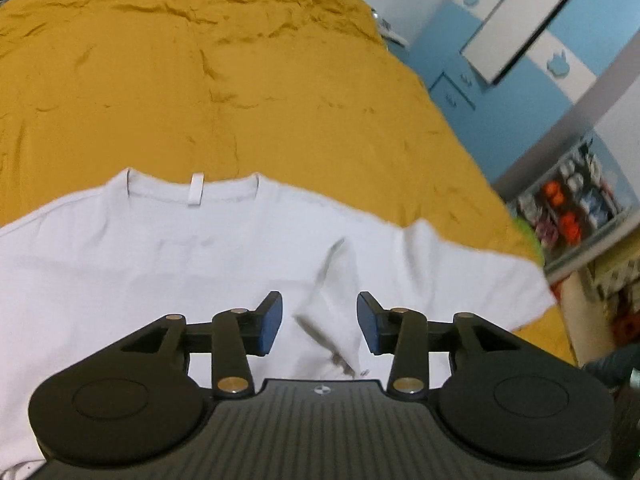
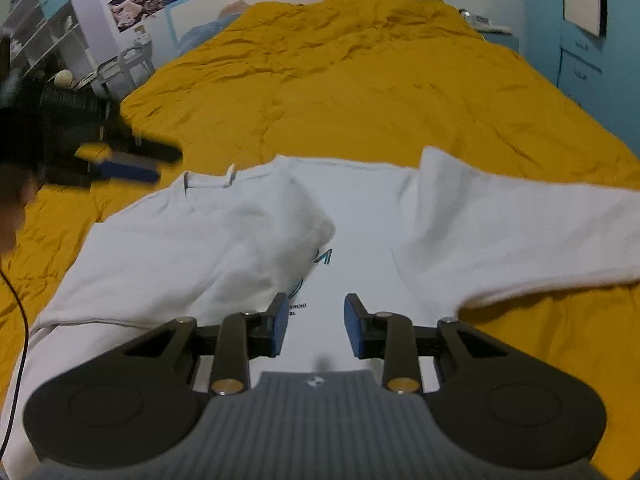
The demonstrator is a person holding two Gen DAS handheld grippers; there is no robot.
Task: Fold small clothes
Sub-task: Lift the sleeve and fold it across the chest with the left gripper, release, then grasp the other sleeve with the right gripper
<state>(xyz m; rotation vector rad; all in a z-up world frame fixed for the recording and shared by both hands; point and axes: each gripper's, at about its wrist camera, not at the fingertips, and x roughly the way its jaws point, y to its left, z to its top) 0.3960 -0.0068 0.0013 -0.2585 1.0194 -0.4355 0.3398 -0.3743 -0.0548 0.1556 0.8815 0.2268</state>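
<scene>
A white T-shirt [image 1: 180,256] lies spread on the mustard-yellow bedspread [image 1: 240,80], its collar and neck label [image 1: 196,192] at the far side. My left gripper [image 1: 320,322] hovers over its right half, open, with nothing between the blue pads. In the right wrist view the T-shirt [image 2: 360,216] has its left side folded over the middle, half covering a printed logo [image 2: 322,258], and one sleeve [image 2: 520,224] spreads to the right. My right gripper [image 2: 316,326] hangs above the shirt's lower middle, open and empty. The left gripper [image 2: 156,164] appears blurred near the collar.
The bedspread [image 2: 360,80] stretches far beyond the shirt. A blue wardrobe [image 1: 520,60] and a shelf of colourful items [image 1: 576,208] stand to the right. Shelves and a chair [image 2: 128,60] are at the left, with a thin black cable [image 2: 20,312] and a person's hand [image 2: 12,200].
</scene>
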